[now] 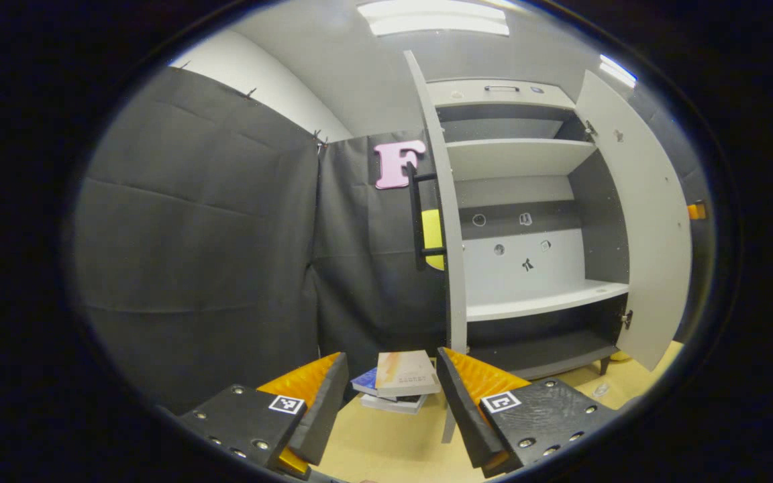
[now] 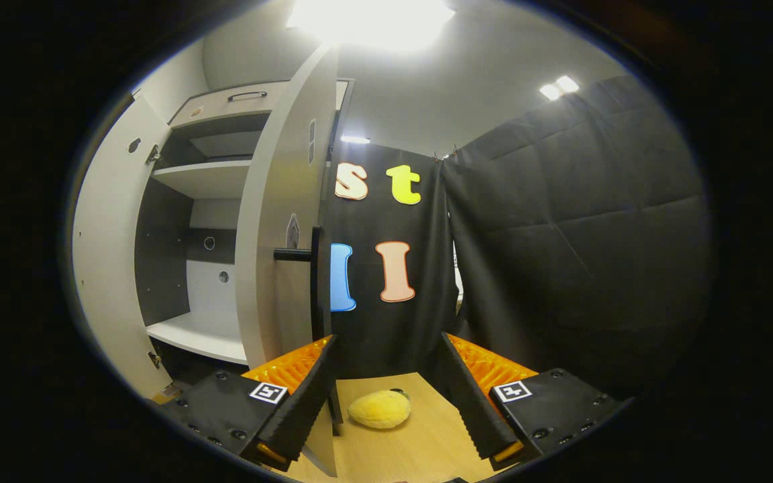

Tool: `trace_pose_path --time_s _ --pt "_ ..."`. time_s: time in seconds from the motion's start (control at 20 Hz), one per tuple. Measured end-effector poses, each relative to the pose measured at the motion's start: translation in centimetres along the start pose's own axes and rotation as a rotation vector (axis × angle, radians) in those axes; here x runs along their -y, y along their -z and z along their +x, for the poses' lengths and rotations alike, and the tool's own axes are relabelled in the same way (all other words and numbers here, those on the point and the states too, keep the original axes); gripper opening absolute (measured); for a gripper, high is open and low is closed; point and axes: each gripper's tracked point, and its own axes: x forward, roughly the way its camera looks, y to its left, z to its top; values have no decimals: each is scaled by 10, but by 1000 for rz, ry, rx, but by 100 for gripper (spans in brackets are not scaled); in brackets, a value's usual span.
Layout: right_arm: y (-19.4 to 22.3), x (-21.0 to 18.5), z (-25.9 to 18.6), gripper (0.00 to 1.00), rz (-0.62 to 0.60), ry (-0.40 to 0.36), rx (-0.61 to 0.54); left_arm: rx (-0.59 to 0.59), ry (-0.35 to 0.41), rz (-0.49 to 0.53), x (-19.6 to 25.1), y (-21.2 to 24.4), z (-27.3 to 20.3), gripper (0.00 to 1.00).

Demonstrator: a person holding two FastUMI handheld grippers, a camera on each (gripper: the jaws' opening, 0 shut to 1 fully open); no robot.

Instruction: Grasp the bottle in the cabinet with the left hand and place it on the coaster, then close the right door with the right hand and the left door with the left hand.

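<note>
The grey cabinet (image 1: 527,268) stands with both doors swung open, and its white shelves (image 1: 541,302) look bare. In the left gripper view the left door (image 1: 452,255) shows edge-on with a black bar handle (image 1: 419,221); the right door (image 1: 641,228) opens wide at the right. My left gripper (image 1: 392,362) is open, low over the wooden table, short of the cabinet. In the right gripper view the right door (image 2: 279,228) with its black handle (image 2: 316,282) stands just beyond my open right gripper (image 2: 388,342). The left door (image 2: 101,255) is farther off.
A small stack of books (image 1: 400,384) lies on the wooden table (image 1: 386,449) between my left fingers and the cabinet. A small pale round thing (image 1: 600,388) sits by the cabinet foot, too small to tell. A yellow plush lump (image 2: 380,409) rests on the table by the right door.
</note>
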Motion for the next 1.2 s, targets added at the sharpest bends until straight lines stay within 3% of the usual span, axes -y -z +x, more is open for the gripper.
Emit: trace_pose_path --time_s 0.6,0.95,1.0,1.2 --pt "-2 -27 -2 96 -14 -51 17 -15 18 -18 -28 14 18 80" --pt "-3 -55 0 92 -2 -135 20 -26 -6 -24 -55 20 15 80" --pt "-3 -60 1 96 4 -146 21 -27 -9 -30 -58 20 13 80" --pt "-1 -70 4 96 -7 -175 15 -24 -21 -33 -69 18 10 80"
